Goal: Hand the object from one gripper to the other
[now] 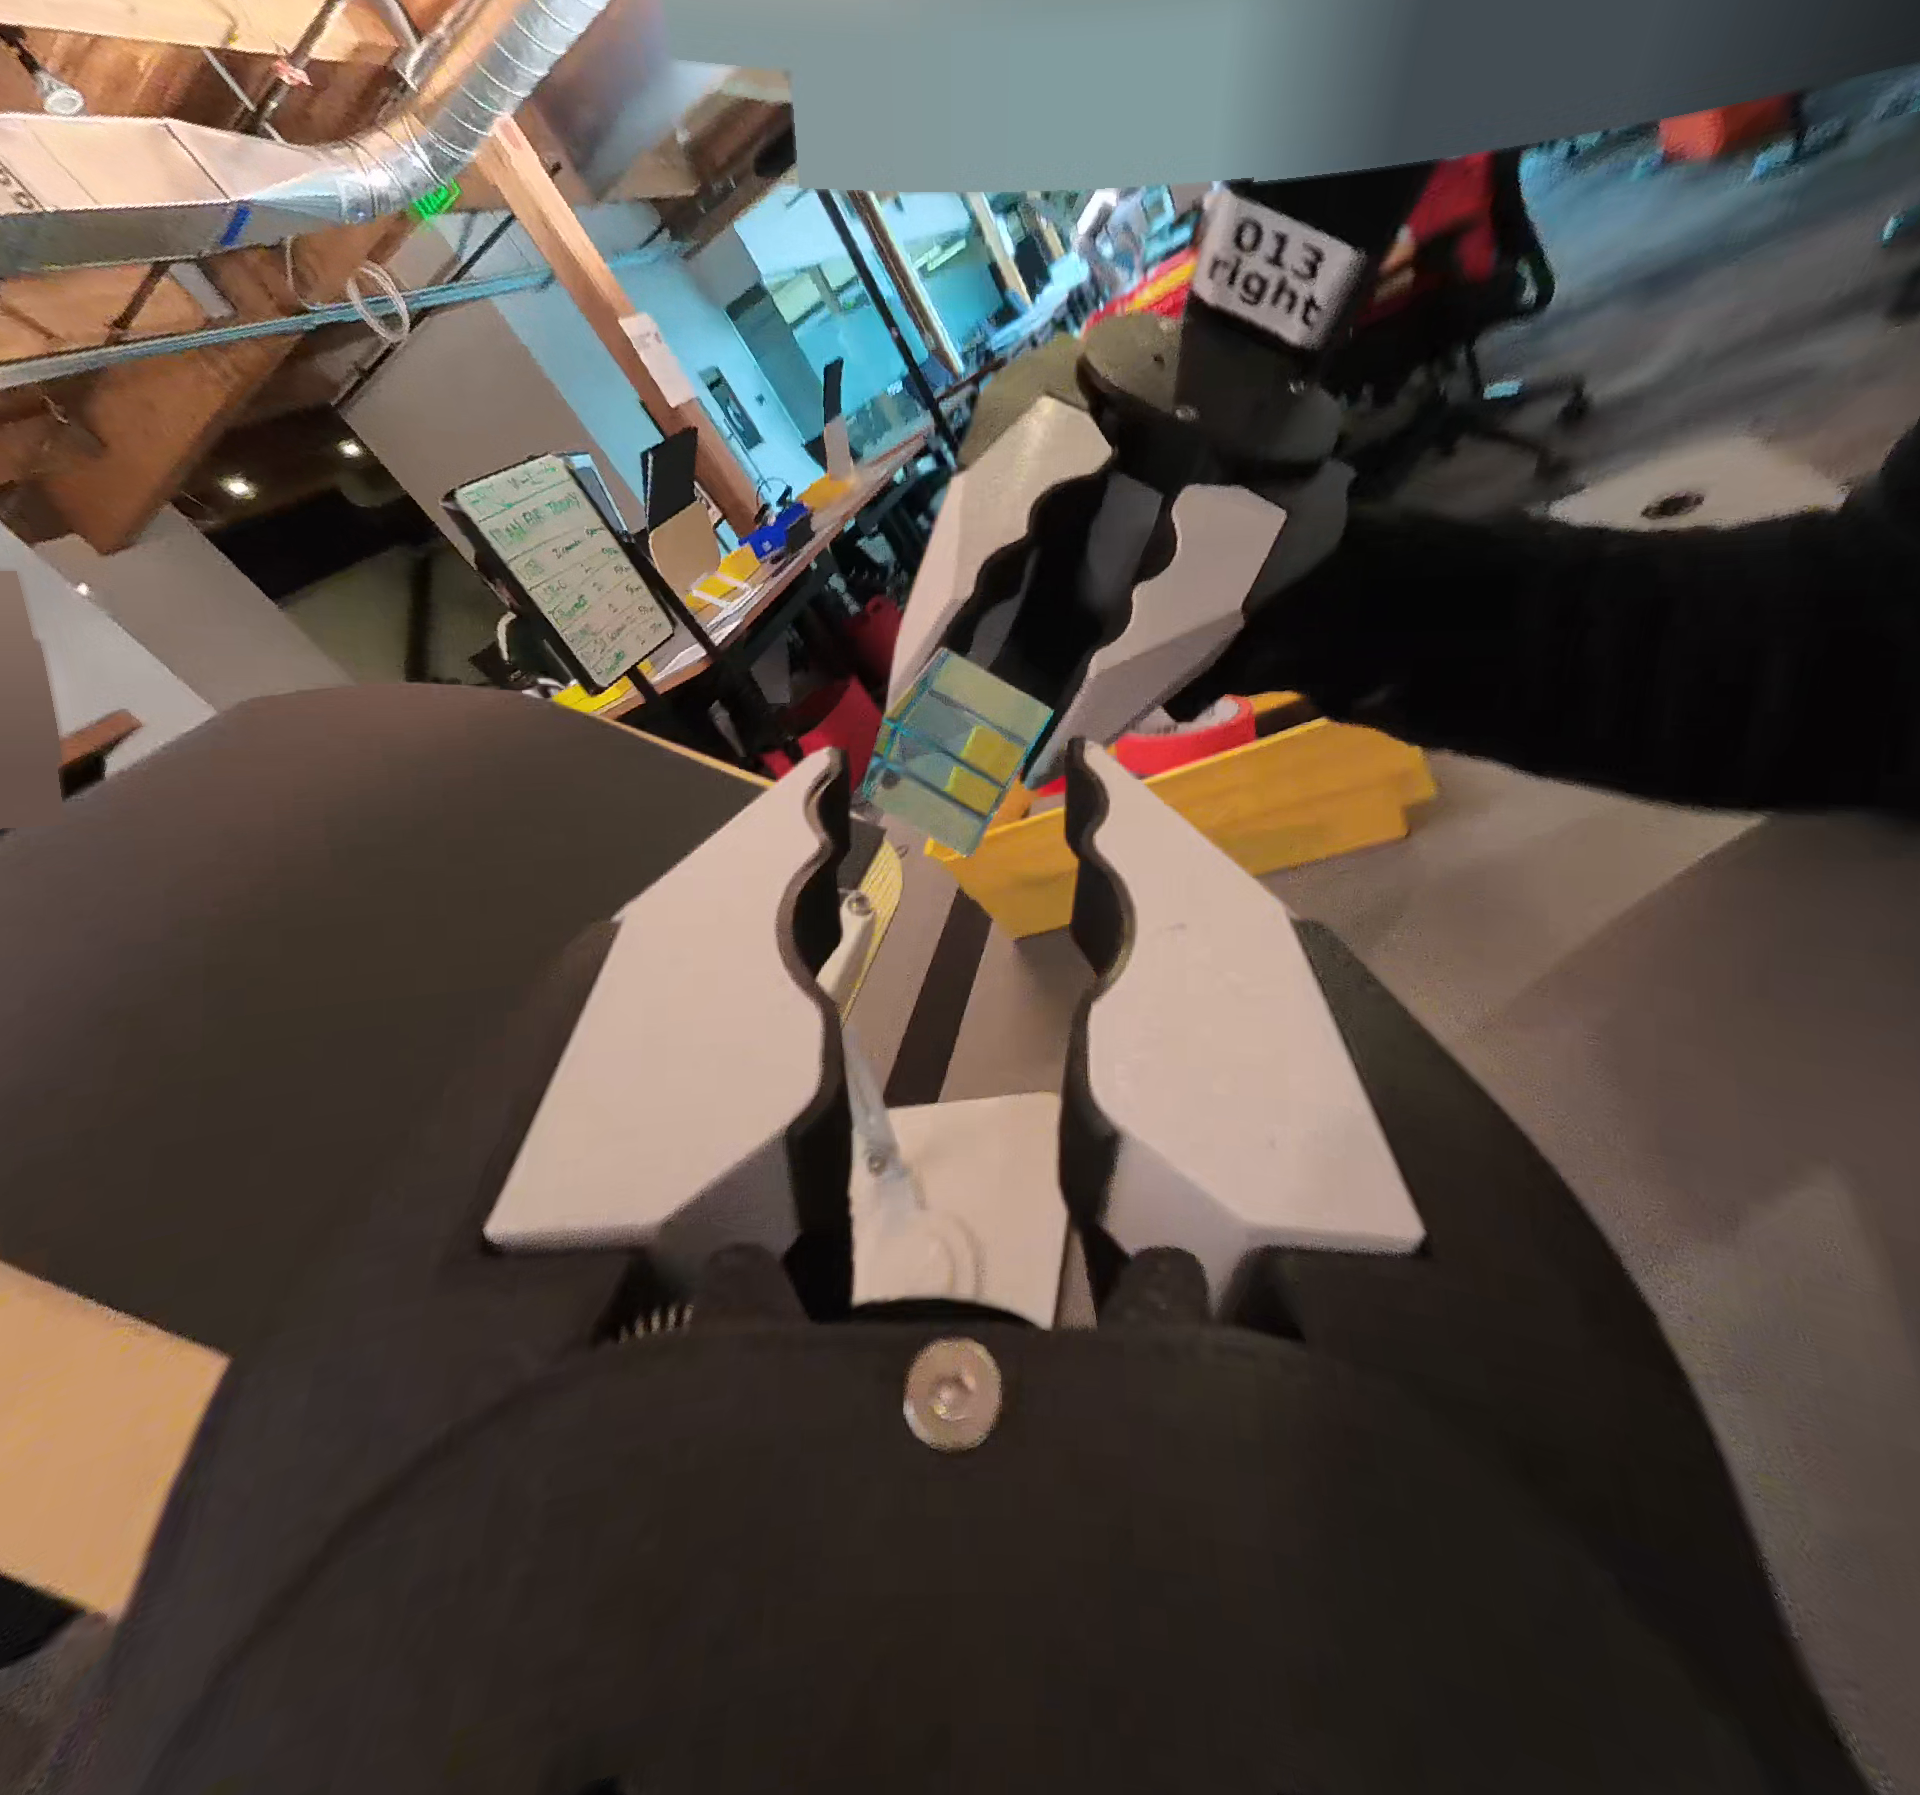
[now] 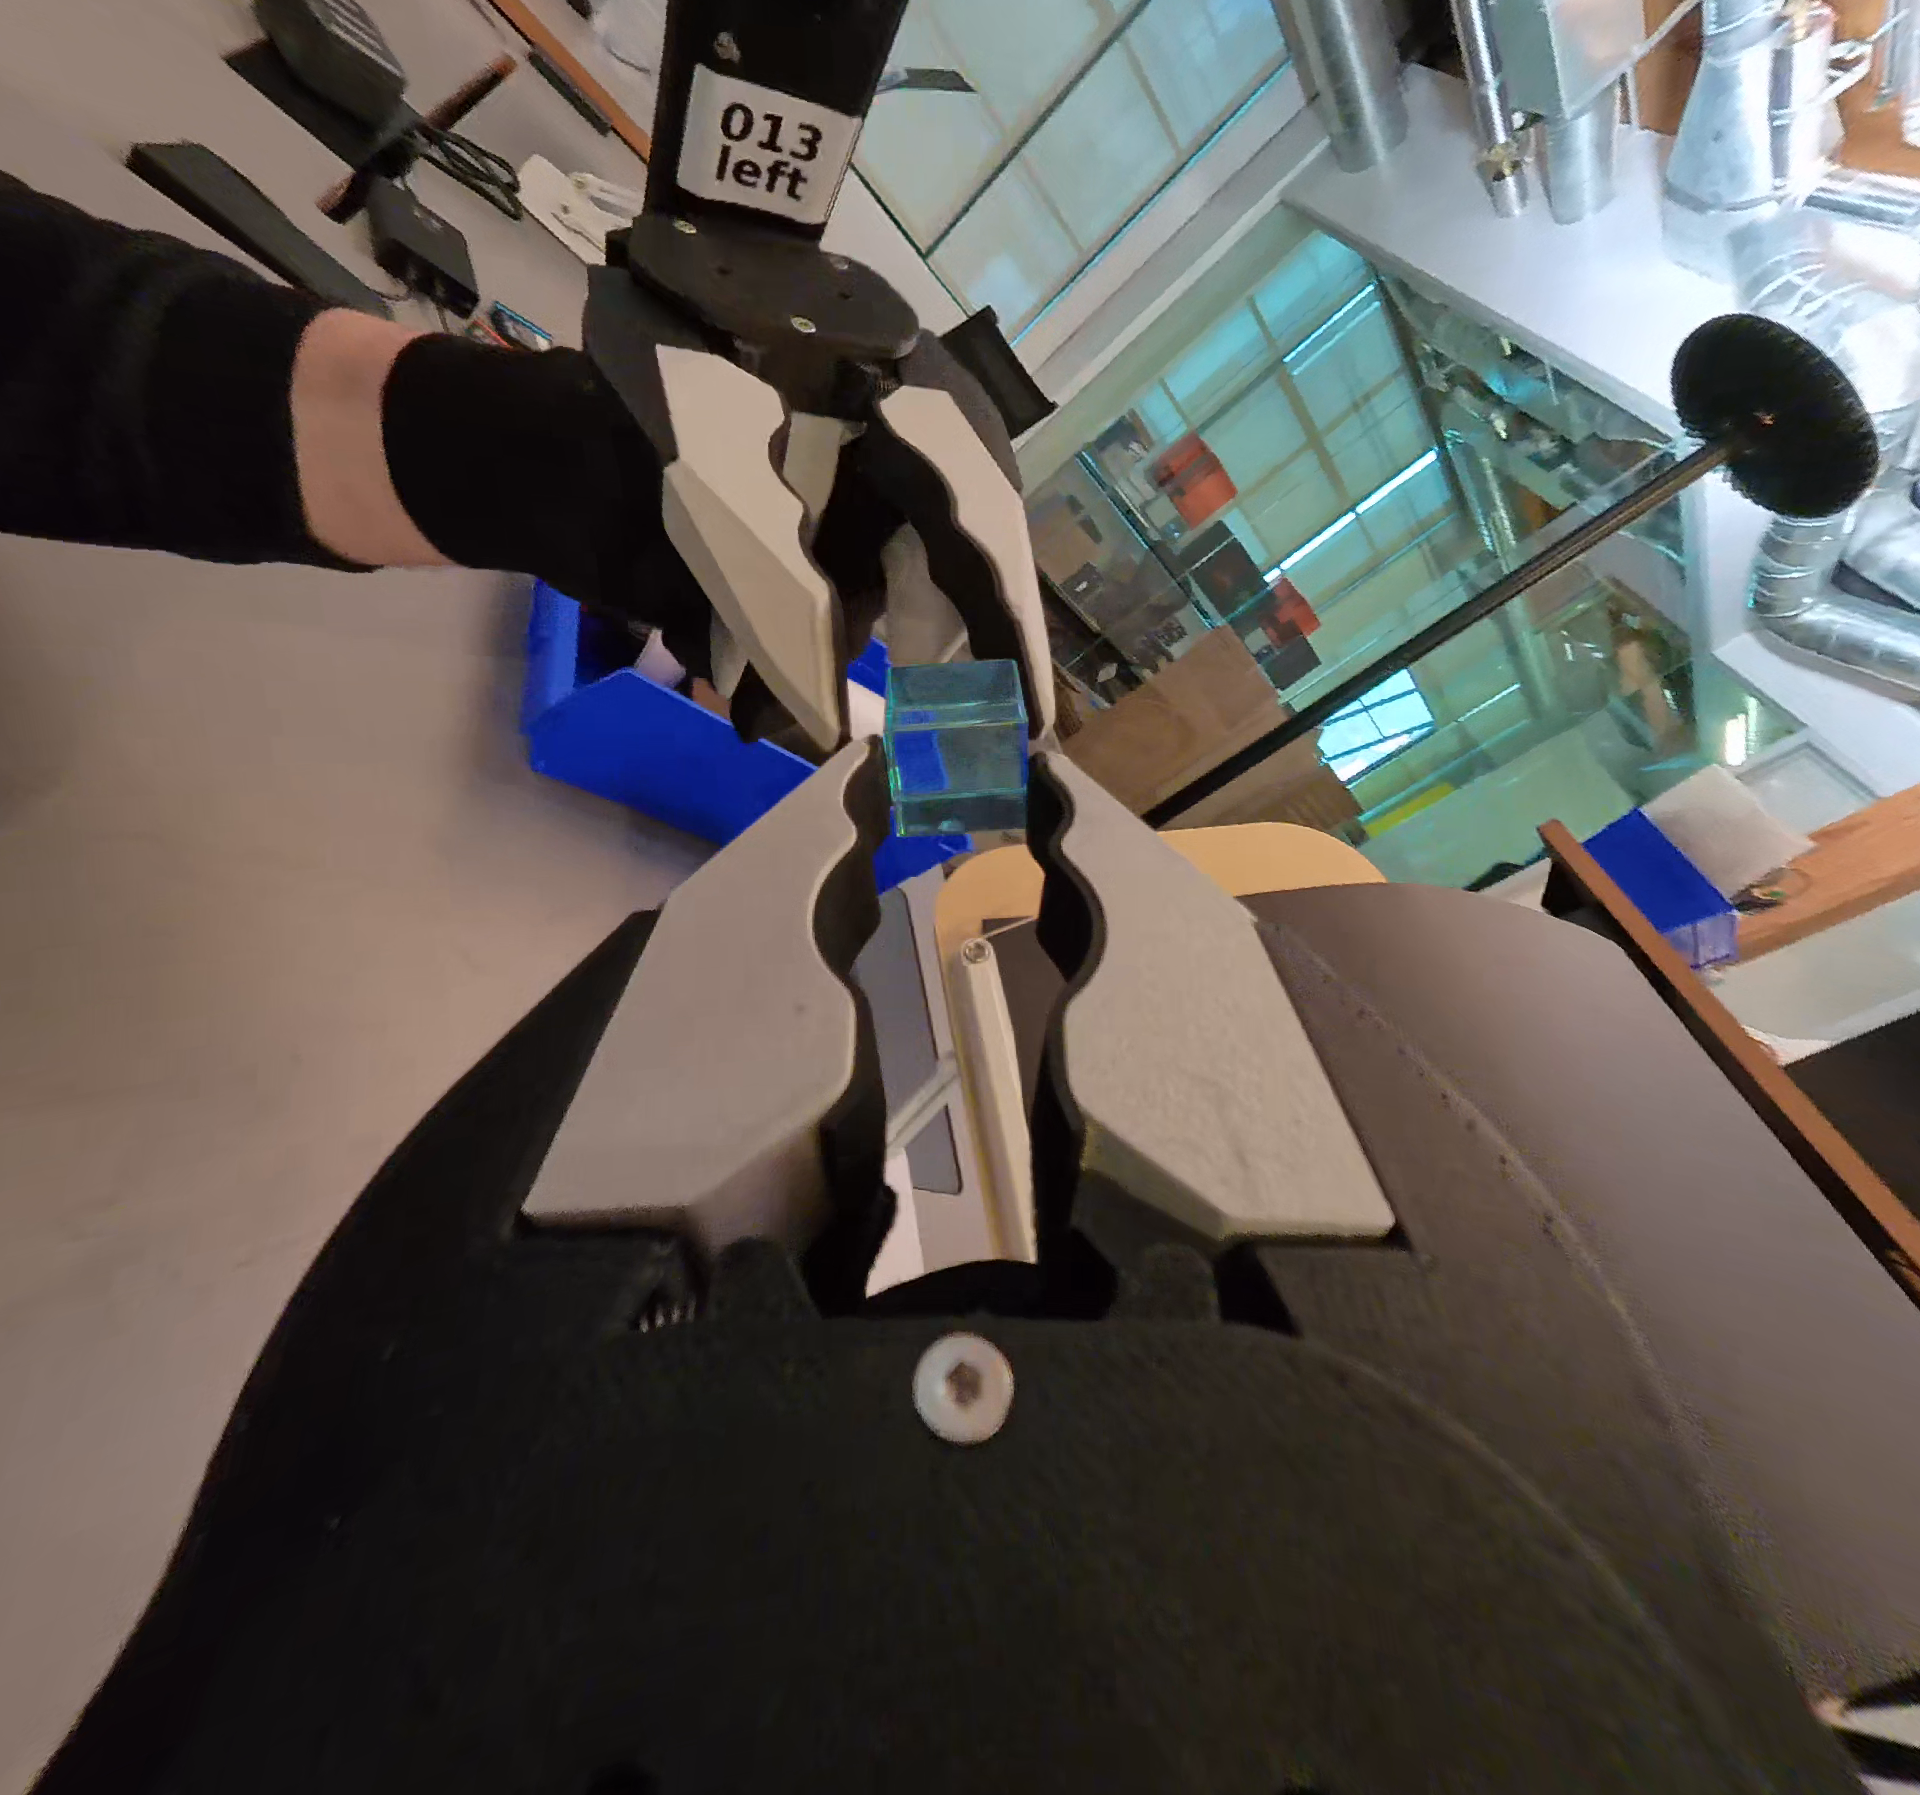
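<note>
A clear, blue-tinted cube (image 2: 956,758) is held in the air between the two grippers. My right gripper (image 2: 953,763) is shut on the cube, with both fingertips pressed on its sides. In the left wrist view the cube (image 1: 956,758) sits at the tips of the right gripper (image 1: 987,732), which comes in from above. My left gripper (image 1: 956,781) is open, its fingertips level with the cube's near end and a gap on each side. In the right wrist view the left gripper (image 2: 930,722) straddles the cube's far end. Black-gloved hands hold both grippers.
A grey table (image 2: 260,914) lies below. A yellow bin (image 1: 1247,810) and a red tape roll (image 1: 1195,737) are behind the cube in the left view. A blue bin (image 2: 644,737) and black devices with cables (image 2: 322,41) are on the table in the right view. Left and right tips are no more than a few centimetres apart.
</note>
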Available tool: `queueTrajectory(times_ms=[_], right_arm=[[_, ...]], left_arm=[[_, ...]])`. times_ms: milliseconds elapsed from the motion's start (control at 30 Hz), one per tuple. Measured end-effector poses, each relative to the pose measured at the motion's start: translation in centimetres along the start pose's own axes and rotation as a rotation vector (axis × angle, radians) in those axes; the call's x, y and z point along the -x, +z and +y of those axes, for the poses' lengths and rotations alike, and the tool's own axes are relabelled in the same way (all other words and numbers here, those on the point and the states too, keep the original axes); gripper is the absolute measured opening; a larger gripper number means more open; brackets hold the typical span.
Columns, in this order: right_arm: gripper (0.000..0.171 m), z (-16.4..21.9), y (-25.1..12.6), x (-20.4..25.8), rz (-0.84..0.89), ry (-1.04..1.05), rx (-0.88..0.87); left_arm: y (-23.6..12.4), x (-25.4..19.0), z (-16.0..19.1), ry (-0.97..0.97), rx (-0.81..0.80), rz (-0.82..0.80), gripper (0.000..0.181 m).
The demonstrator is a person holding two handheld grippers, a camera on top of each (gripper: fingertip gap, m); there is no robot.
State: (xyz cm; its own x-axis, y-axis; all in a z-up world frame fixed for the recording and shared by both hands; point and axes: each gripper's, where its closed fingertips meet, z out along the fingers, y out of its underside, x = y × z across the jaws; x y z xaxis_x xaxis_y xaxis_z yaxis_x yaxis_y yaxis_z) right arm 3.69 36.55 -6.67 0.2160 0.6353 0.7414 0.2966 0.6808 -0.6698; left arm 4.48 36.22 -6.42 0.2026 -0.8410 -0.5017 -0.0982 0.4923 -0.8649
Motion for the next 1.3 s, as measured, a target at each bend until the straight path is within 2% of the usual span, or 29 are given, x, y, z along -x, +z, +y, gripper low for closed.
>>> queueTrajectory(times_ms=[233,433,833,933,1033,1133,1300], right_arm=[[0.024,0.6,-0.1,1.7,-0.109,0.007,0.022],[0.024,0.4,-0.5,3.8,-0.243,0.049,-0.003],[0.027,0.4,-0.4,3.6,-0.246,0.091,-0.01],[0.036,-0.1,-0.4,3.0,-0.211,0.089,-0.029],[0.045,-0.1,-0.5,3.0,-0.183,0.009,0.014],[0.044,-0.4,-0.5,3.3,-0.155,-0.102,0.066],[0.044,-0.3,-0.2,4.4,-0.125,-0.316,0.158]], left_arm=[[0.1,-1.6,1.1,0.164,0.131,0.037,0.035],[-0.4,-3.6,1.7,0.193,0.201,0.146,0.028],[-0.6,-3.5,1.9,0.189,0.208,0.15,0.025],[-0.7,-3.6,1.5,0.08,0.157,0.19,0.026],[-1.1,-3.8,0.9,-0.126,0.044,0.295,0.025],[-2.0,-3.8,0.6,-0.33,-0.044,0.422,0.025],[-2.8,-4.2,-0.2,-0.509,-0.138,0.562,0.025]])
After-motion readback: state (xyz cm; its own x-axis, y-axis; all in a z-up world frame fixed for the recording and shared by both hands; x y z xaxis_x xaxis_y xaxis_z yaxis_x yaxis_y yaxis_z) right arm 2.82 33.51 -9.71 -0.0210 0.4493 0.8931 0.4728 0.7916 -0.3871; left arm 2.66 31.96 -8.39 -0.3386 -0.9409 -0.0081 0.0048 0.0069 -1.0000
